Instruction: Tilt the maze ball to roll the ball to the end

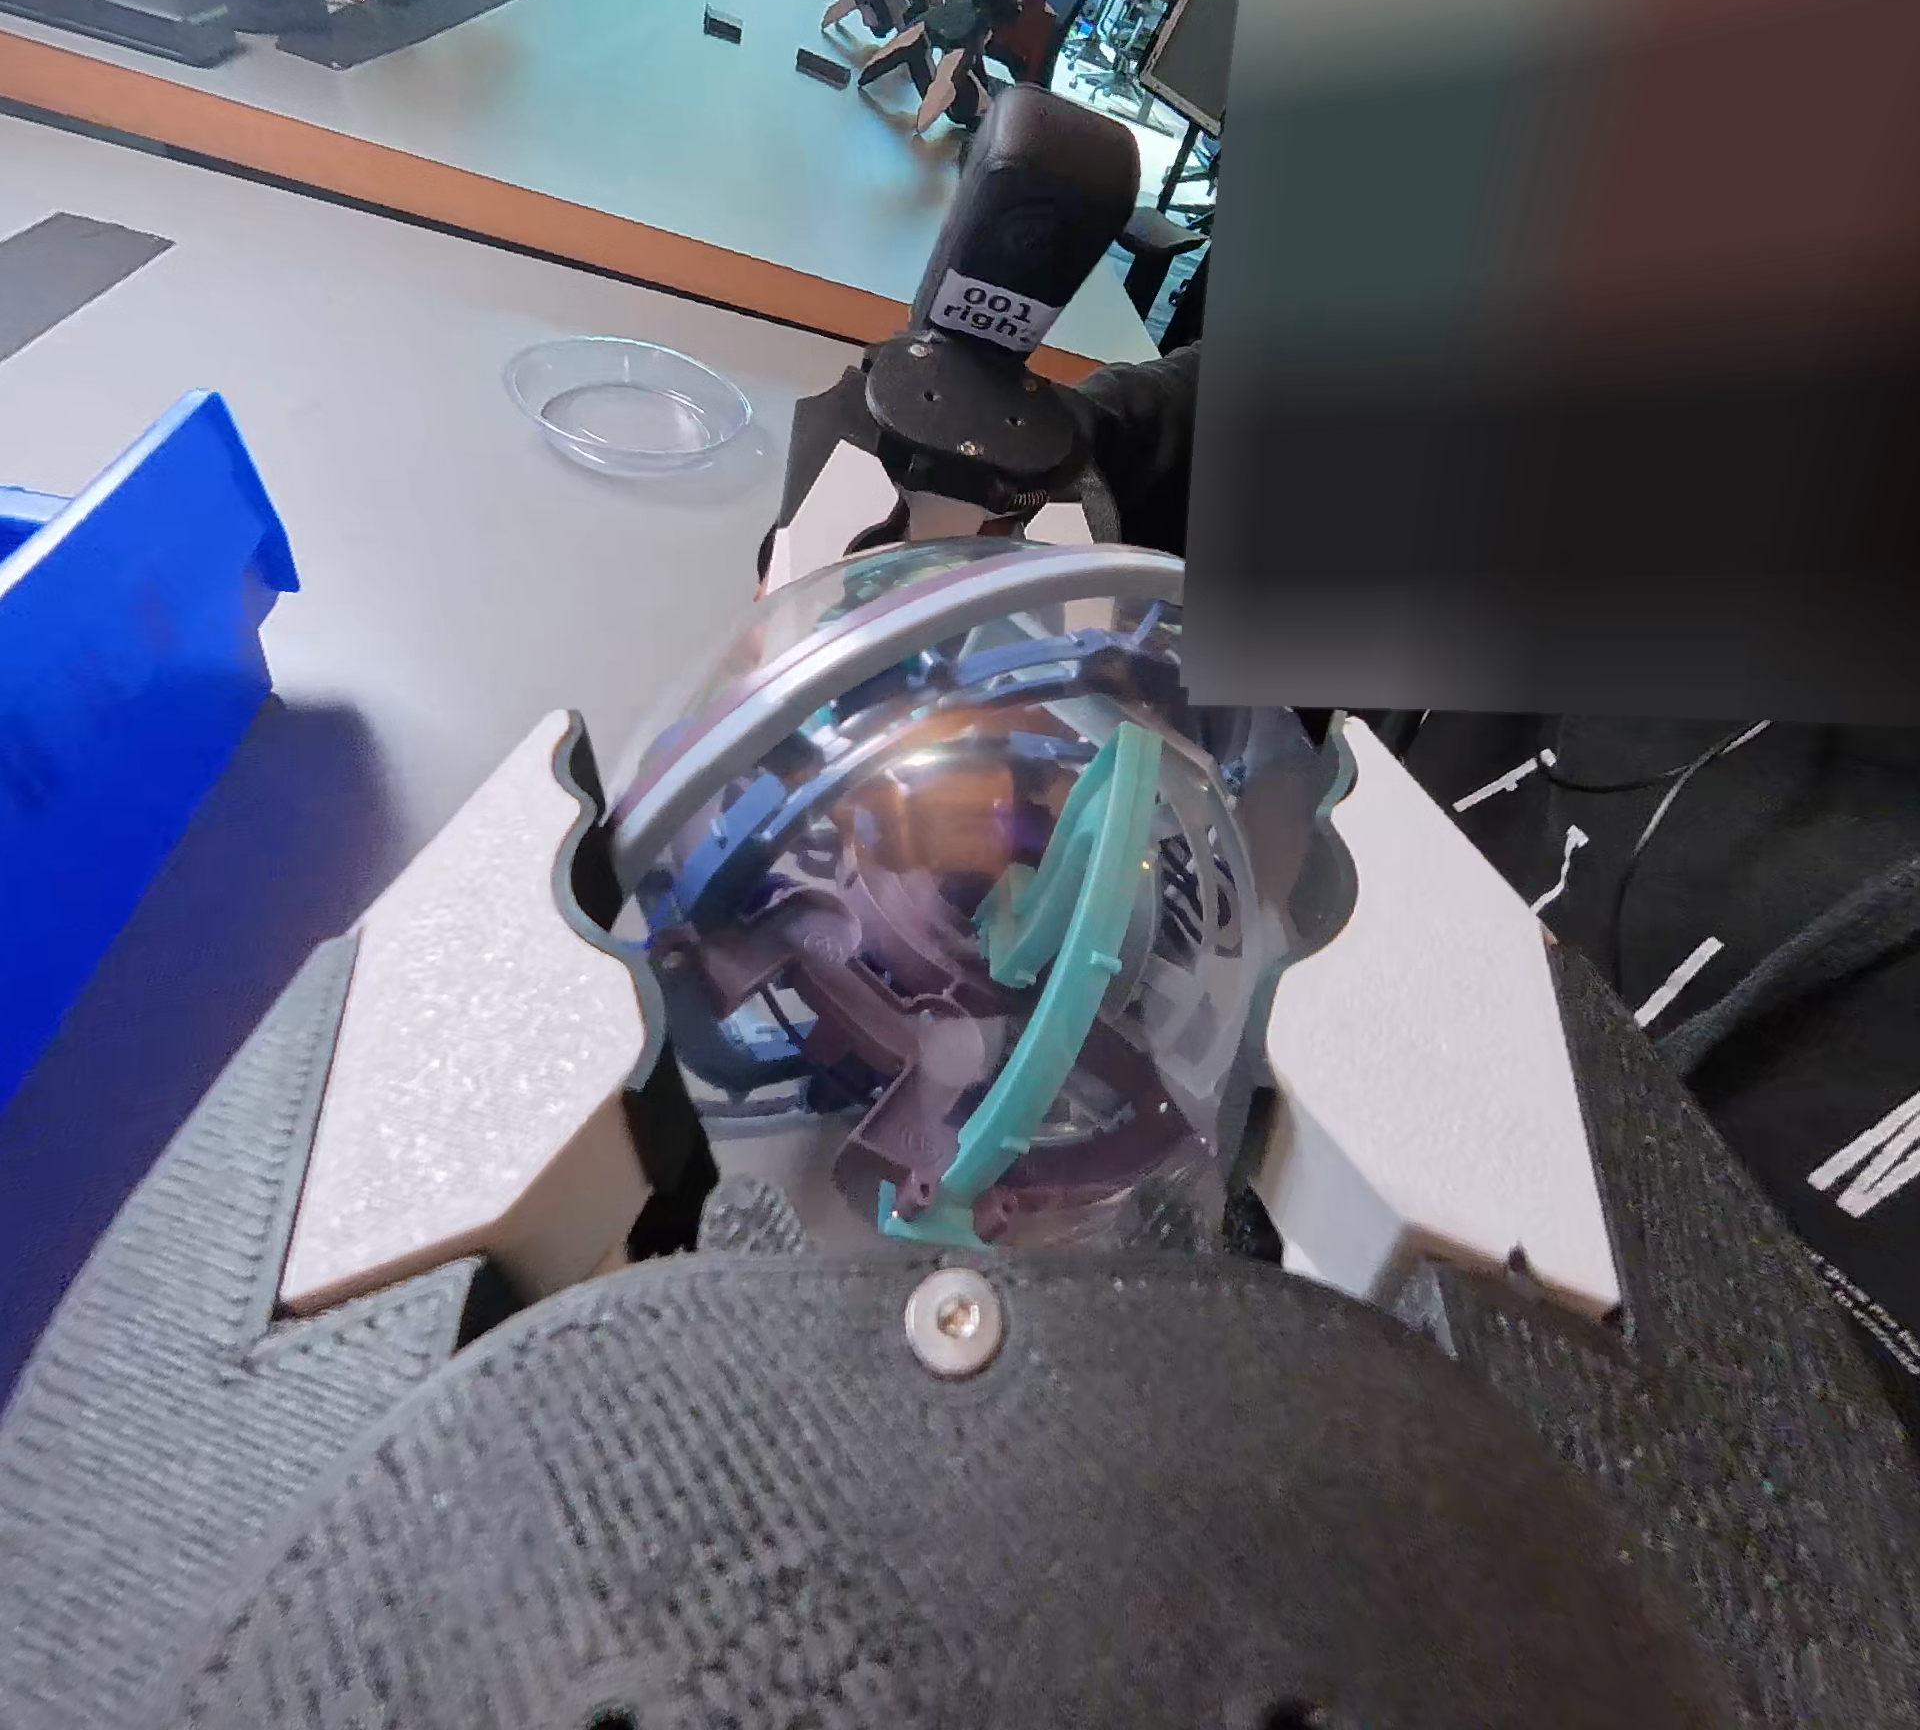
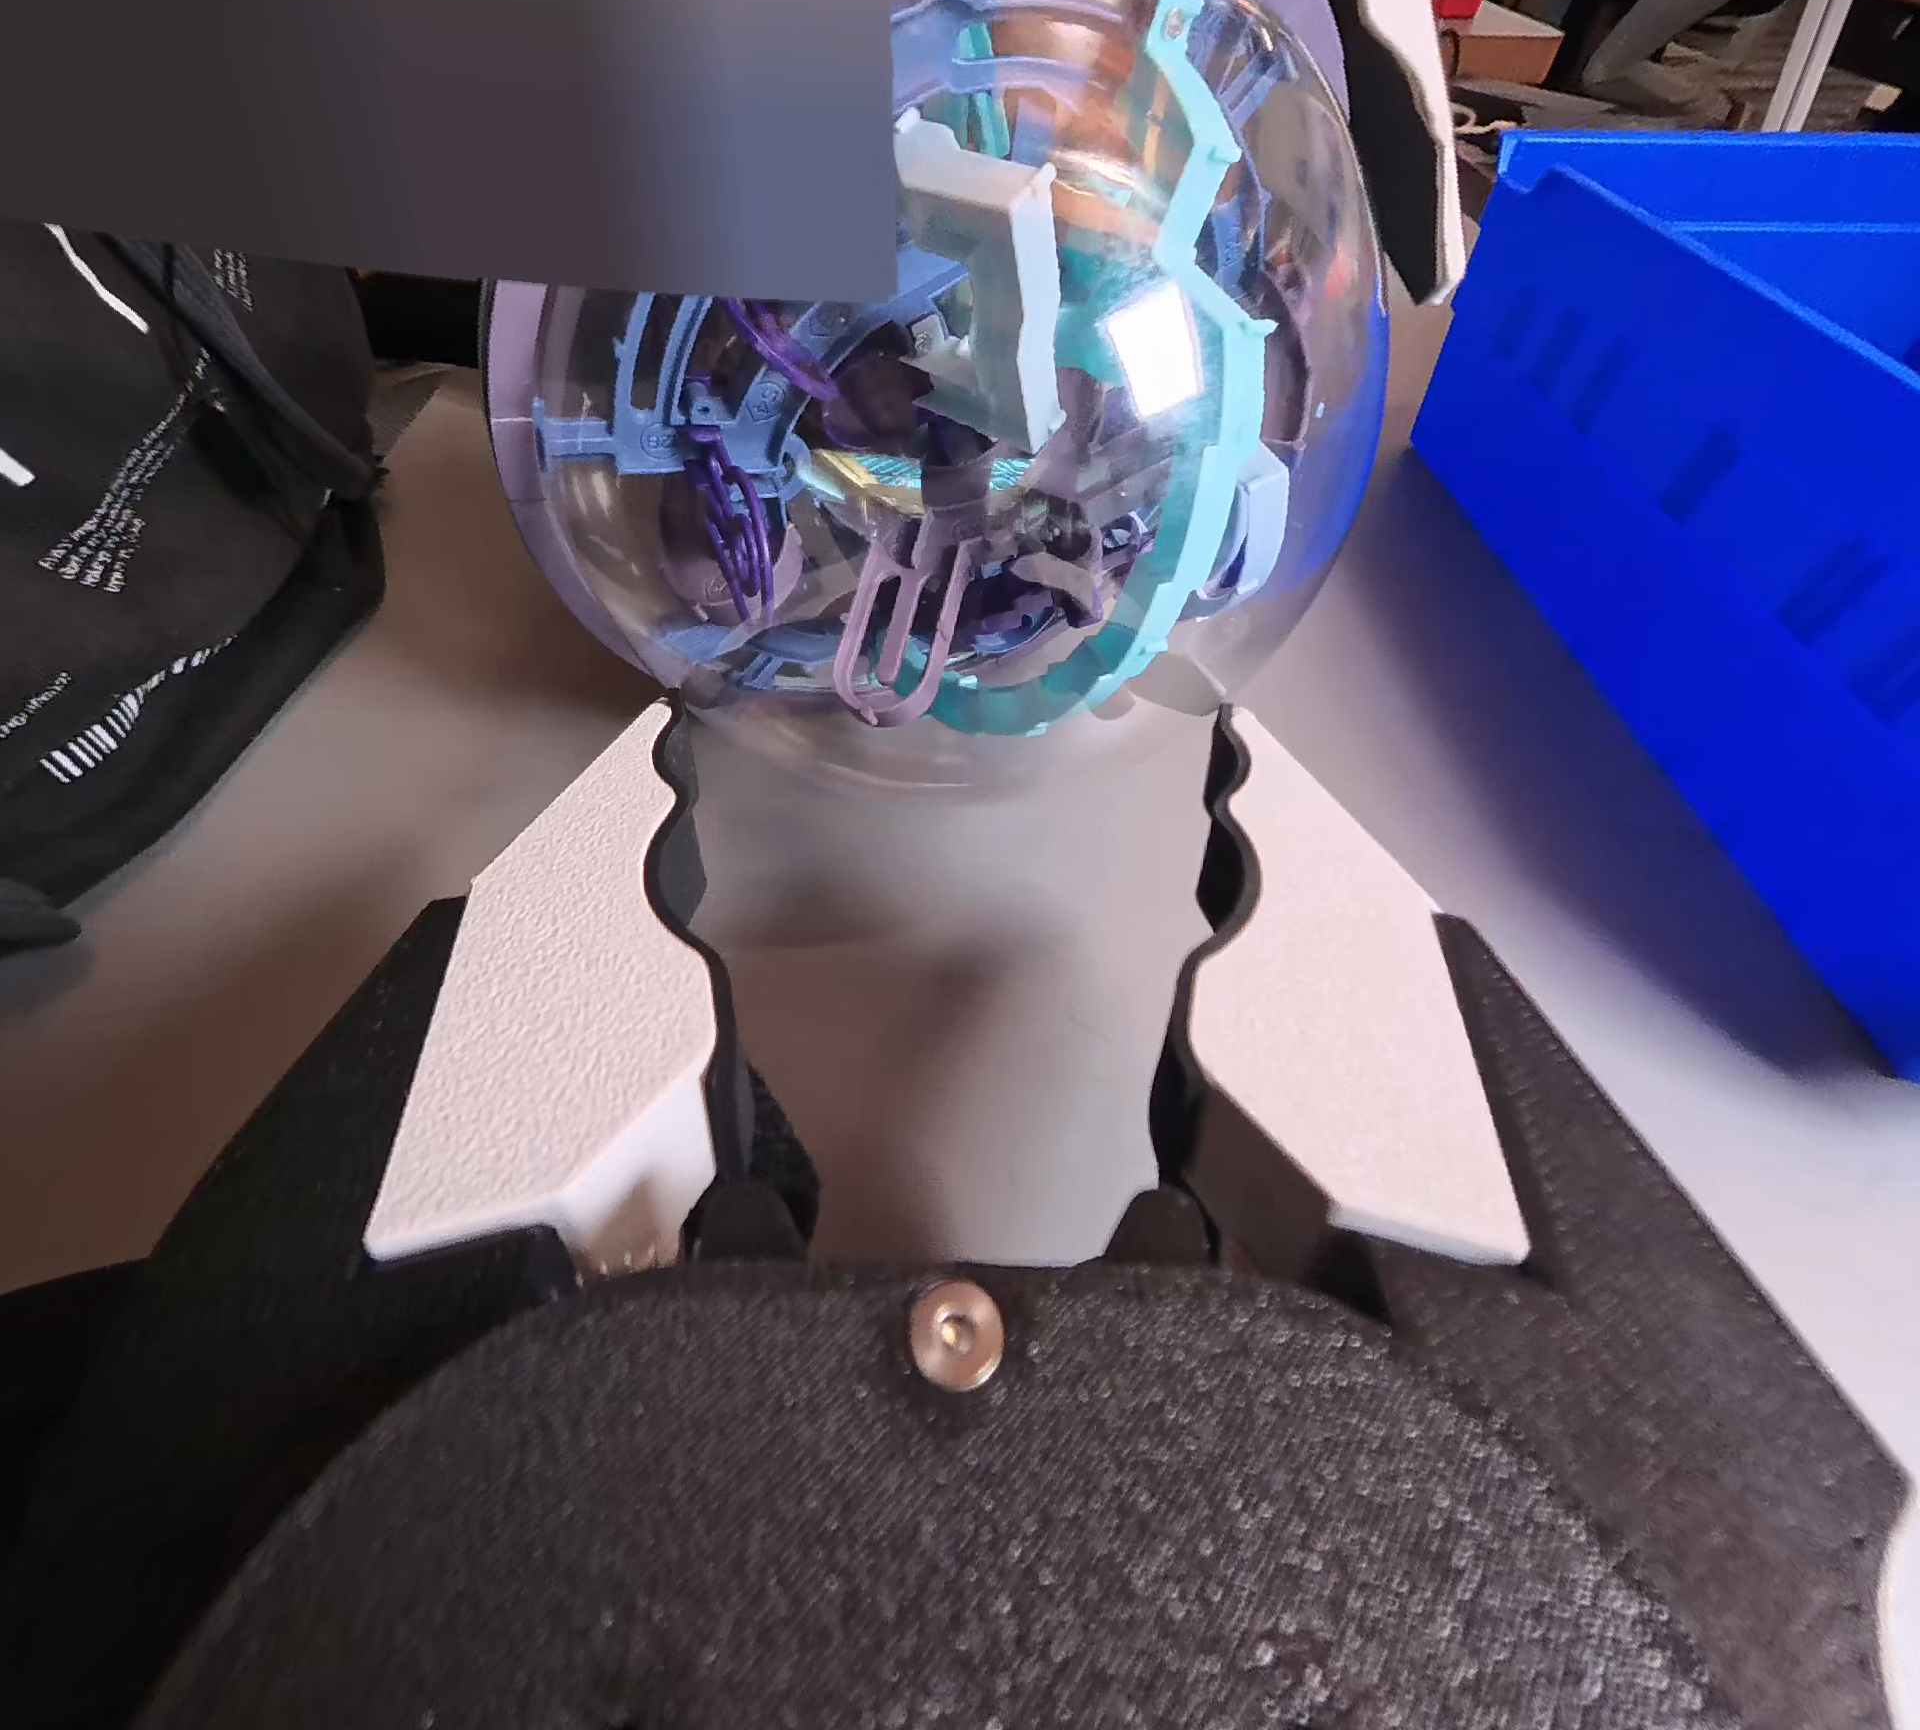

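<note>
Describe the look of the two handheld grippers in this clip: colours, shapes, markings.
Both match. The left gripper has a black, ribbed printed body with a silver screw, and white fingers with wavy black inner edges. The right gripper is built the same; the left wrist view shows its black handle bearing a white sticker. A black printed garment shows alongside.

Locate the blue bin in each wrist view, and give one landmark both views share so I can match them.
Left wrist view: the blue bin sits at the left edge, on the table left of the left gripper.
Right wrist view: the blue bin fills the right side, right of the maze ball.
Shared landmark: the clear maze ball, central in both views, with the bin on opposite sides of it.
</note>
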### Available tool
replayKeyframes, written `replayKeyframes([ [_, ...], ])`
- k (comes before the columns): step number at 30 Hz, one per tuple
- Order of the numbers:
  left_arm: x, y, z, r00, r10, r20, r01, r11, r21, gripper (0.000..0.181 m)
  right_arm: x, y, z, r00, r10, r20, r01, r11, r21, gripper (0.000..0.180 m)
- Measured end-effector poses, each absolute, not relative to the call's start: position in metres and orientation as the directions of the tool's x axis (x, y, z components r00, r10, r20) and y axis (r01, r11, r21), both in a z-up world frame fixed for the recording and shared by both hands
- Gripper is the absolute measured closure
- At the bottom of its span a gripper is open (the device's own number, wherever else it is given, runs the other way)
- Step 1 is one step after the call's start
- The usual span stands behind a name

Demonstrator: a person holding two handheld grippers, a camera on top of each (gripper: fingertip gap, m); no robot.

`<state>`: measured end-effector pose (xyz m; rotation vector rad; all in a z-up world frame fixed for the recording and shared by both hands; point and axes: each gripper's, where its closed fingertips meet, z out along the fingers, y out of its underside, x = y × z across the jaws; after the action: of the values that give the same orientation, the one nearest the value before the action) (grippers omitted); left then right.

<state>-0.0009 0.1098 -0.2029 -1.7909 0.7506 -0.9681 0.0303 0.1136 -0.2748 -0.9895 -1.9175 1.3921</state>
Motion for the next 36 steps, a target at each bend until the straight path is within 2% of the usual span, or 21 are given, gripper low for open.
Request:
replayKeyframes([
  [5, 0.004, 0.107, -0.212, 0.498, -0.841, 0.213, -0.144, -0.323, -0.935, 0.029, 0.030, 0.116, -0.275, -0.567, 0.823, 0.003, 0.248, 0.174, -0.953, 0.085],
  [12, 0.002, 0.100, -0.212, 0.552, -0.823, 0.130, -0.168, -0.263, -0.950, 0.027, 0.031, 0.120, -0.275, -0.506, 0.861, 0.045, 0.301, 0.225, -0.927, 0.086],
  [19, 0.002, 0.095, -0.211, 0.657, -0.751, 0.063, -0.148, -0.210, -0.966, 0.028, 0.058, 0.111, -0.240, -0.363, 0.926, 0.106, 0.303, 0.225, -0.926, 0.104],
  [22, 0.002, 0.095, -0.209, 0.713, -0.700, 0.045, -0.131, -0.197, -0.972, 0.029, 0.070, 0.089, -0.221, -0.326, 0.935, 0.136, 0.290, 0.236, -0.927, 0.125],
  [26, 0.003, 0.092, -0.208, 0.770, -0.638, 0.011, -0.124, -0.167, -0.978, 0.030, 0.065, 0.065, -0.222, -0.265, 0.945, 0.195, 0.345, 0.281, -0.895, 0.135],
  [30, 0.000, 0.088, -0.210, 0.812, -0.581, -0.055, -0.172, -0.149, -0.974, 0.030, 0.057, 0.074, -0.221, -0.145, 0.959, 0.242, 0.375, 0.280, -0.884, 0.156],
  [36, -0.006, 0.083, -0.212, 0.830, -0.556, -0.041, -0.150, -0.151, -0.977, 0.030, 0.051, 0.071, -0.218, -0.125, 0.955, 0.268, 0.382, 0.296, -0.876, 0.158],
])
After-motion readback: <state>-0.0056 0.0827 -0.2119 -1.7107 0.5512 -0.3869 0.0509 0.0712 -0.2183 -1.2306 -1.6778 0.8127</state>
